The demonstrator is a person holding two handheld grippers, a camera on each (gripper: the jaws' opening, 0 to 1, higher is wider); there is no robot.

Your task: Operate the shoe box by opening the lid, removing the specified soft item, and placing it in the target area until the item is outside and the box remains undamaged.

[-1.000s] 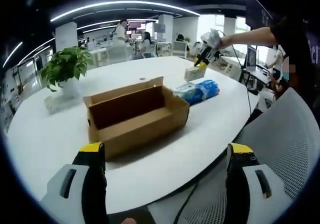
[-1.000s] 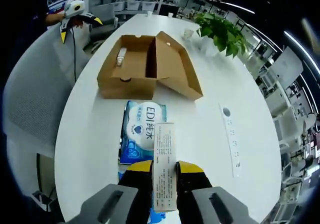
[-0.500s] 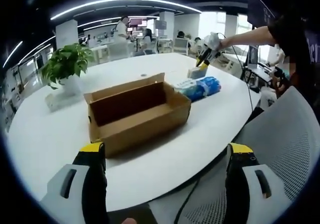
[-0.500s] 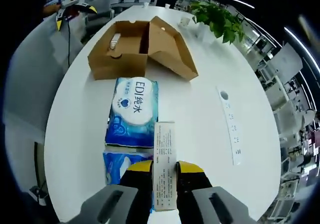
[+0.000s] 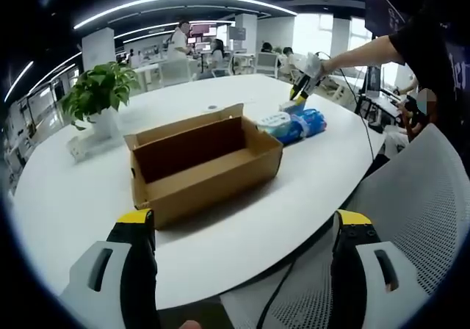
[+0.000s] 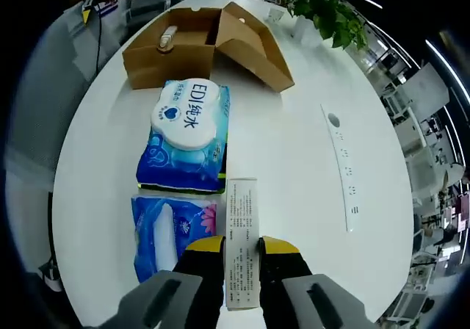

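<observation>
Two soft packs already lie outside the shoe box (image 6: pixel 194 46) on the bench (image 6: pixel 286 153): a blue wipes pack (image 6: pixel 185 132) with a white lid, and just beside it, nearer the camera, a blue tissue pack (image 6: pixel 170 230). The box lid (image 6: pixel 253 42) is folded open and the cardboard looks intact, so the opening step reads as done.

The right tool (image 6: pixel 241 250) is clamped on a slim white printed carton (image 6: pixel 241 233), held upright between the jaws just beside the tissue pack. Whether it touches the bench, I cannot tell. It looks rigid, not soft, so which item is the specified one is unclear. My read: it's mid-placement next to the other two; what's left is the release.

One small whitish bottle-like item (image 6: pixel 168 37) sits inside the box at its far end; may or may not need removing.

The left tool (image 5: pixel 242 226) has its jaws wide apart, holding nothing, hovering off the bench edge, well apart from the box (image 5: pixel 202 164).

Around: potted plant (image 5: pixel 99 98), a white power strip (image 6: pixel 341 175) lying well apart from the packs, a mesh chair (image 5: pixel 411 219) at the bench edge. Nothing blocks the drop spot; the packs crowd it on one side.
</observation>
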